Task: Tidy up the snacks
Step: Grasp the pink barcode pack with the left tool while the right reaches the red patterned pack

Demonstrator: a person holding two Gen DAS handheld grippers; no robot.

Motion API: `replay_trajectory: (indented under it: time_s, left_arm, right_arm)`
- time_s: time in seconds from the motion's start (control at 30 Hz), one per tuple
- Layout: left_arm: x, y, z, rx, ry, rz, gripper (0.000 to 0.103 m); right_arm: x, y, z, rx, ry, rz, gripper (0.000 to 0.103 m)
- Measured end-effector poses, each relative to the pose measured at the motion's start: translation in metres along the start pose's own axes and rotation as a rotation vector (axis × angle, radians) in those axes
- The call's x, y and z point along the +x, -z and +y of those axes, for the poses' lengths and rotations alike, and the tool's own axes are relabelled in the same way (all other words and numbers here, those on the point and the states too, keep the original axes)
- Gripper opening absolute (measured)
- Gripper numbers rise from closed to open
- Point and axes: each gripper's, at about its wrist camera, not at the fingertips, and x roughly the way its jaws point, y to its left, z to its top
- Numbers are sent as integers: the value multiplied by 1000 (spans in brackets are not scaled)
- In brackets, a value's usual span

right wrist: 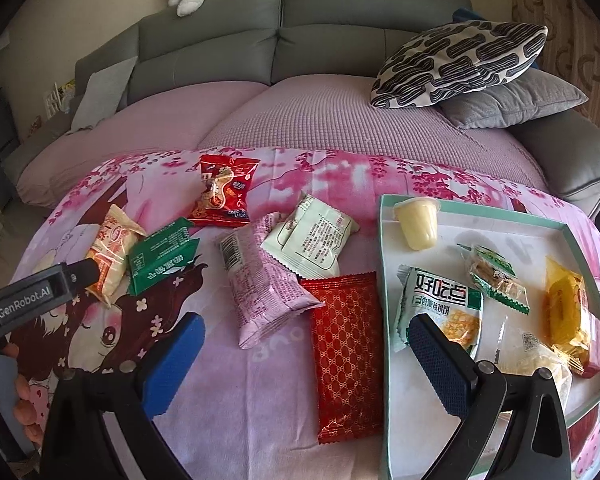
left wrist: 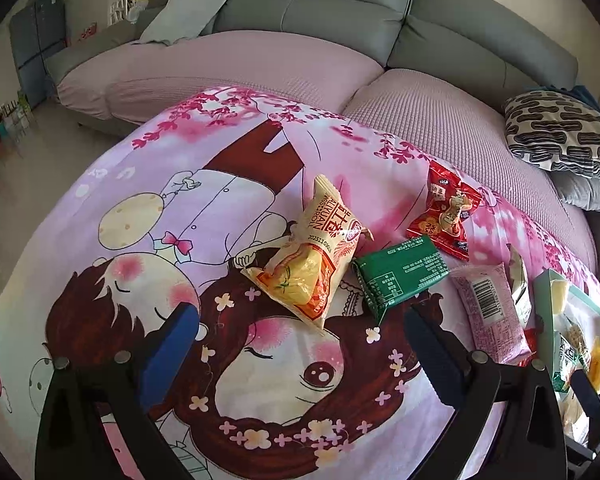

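Note:
Snack packets lie scattered on a pink cartoon cloth. My left gripper (left wrist: 300,332) is open just short of a yellow-orange packet (left wrist: 312,264) and a green packet (left wrist: 400,276). A red packet (left wrist: 446,216) and a pink packet (left wrist: 488,308) lie to the right. My right gripper (right wrist: 308,340) is open above a red patterned packet (right wrist: 346,352) and the pink packet (right wrist: 260,288). A white tray with a teal rim (right wrist: 384,300) on the right holds a jelly cup (right wrist: 418,222), a green-white packet (right wrist: 440,308), a yellow packet (right wrist: 568,316) and others.
A grey sofa (right wrist: 228,52) with pink seat covers runs behind the table. A patterned pillow (right wrist: 460,64) lies on a grey cushion at the right. A pale green packet (right wrist: 312,236) sits mid-table. A person's hand (right wrist: 20,400) holds the left gripper's handle at the left edge.

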Motion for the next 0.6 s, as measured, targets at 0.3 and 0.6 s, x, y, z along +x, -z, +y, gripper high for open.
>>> replay_trajectory:
  time_s: [0.3,0.6]
  left_arm:
    - [6,-1,-4,22,57,-16,102]
    - [8,1,-15,41,132,0,102]
  right_arm:
    - [2,4,-7,17,6,17,103]
    - [5,8,-17,62,-39,34,88]
